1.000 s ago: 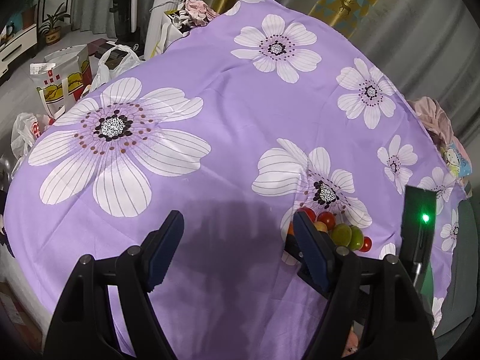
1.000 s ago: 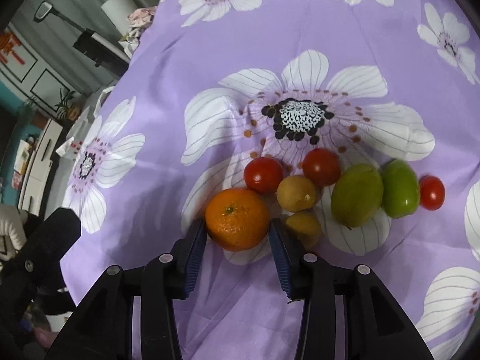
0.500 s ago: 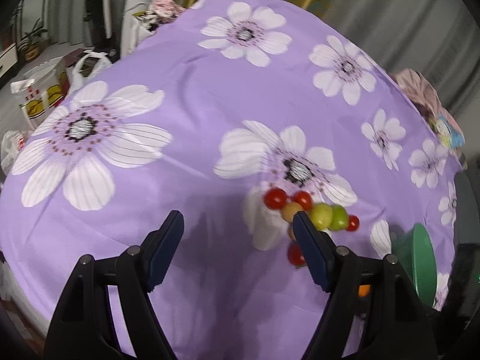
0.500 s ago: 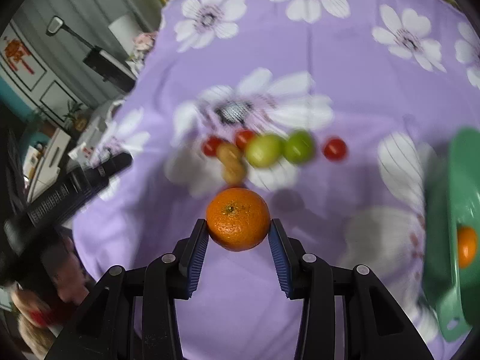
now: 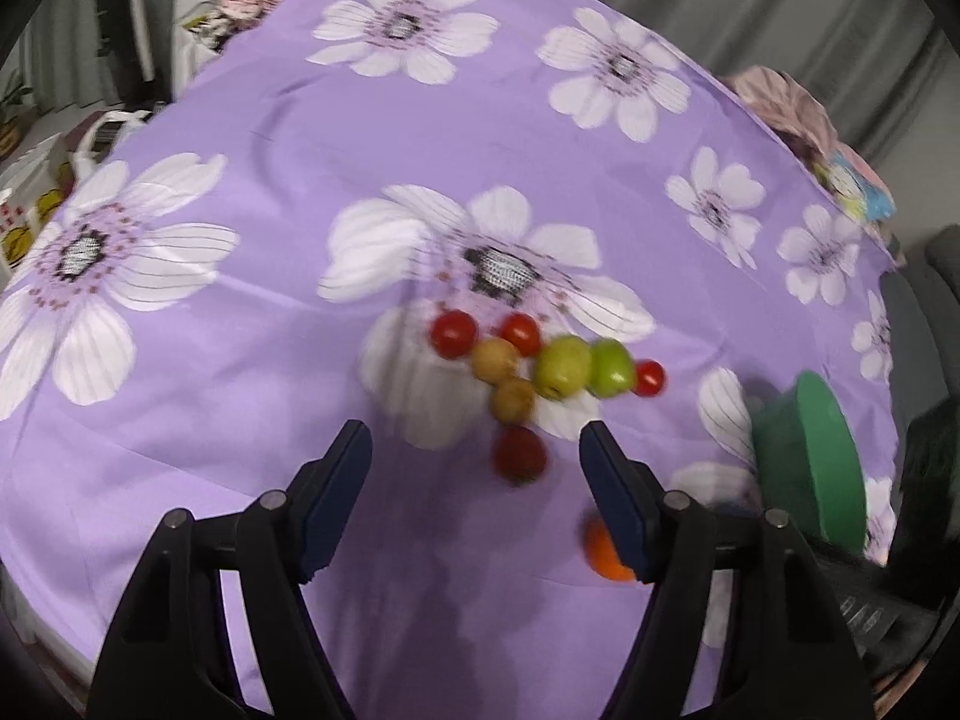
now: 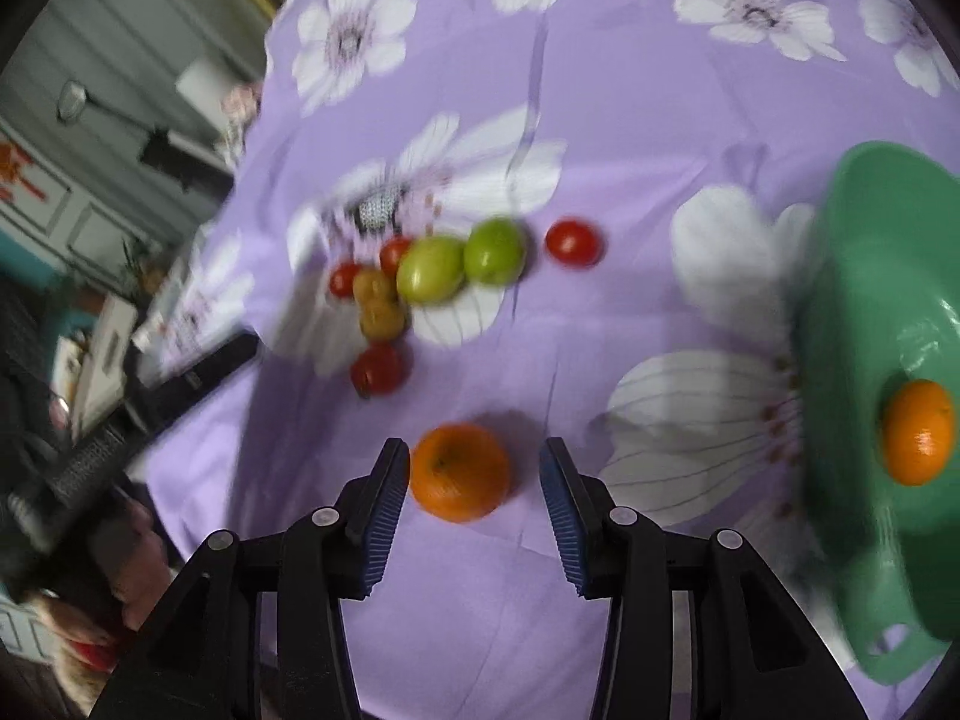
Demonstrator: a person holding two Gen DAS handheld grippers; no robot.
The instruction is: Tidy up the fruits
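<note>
Smooth purple cloth [image 5: 270, 138] printed with large white flowers, lightly creased, under both pairs of tongs. Left tongs [image 5: 474, 429]: black arms, dark blue ribbed pads, spread wide, just drawn in a little, gripping nothing, only cloth between the pads. Just ahead of them, slightly toward the right pad, one round dark red tomato [image 5: 519, 453], blurred. Beyond it, a loose cluster: two small dull brown fruits [image 5: 513, 399], one behind the other, then two glossy red tomatoes [image 5: 454, 333] at the far left, two bigger oval green fruits [image 5: 563, 367] side by side to the right, touching, and one small red tomato [image 5: 649, 377] just beside the last green one. Right tongs [image 6: 473, 447]: same build, set narrow, with a round, dimpled orange [image 6: 461, 471] between the pads. Left pad at the orange's edge, touching or not impossible to tell; right pad clearly apart from it, so no grip. Orange apparently lying on the cloth, with a shadow behind it. Same orange half hidden behind the right finger of the left tongs [image 5: 603, 558]. To the right of the right tongs, a green plastic bowl [image 6: 840, 276], smooth and shiny, with a handle tab at the near end and a second orange [image 6: 918, 432] inside. Fruit cluster ahead and left of the right tongs, well apart from the bowl.
</note>
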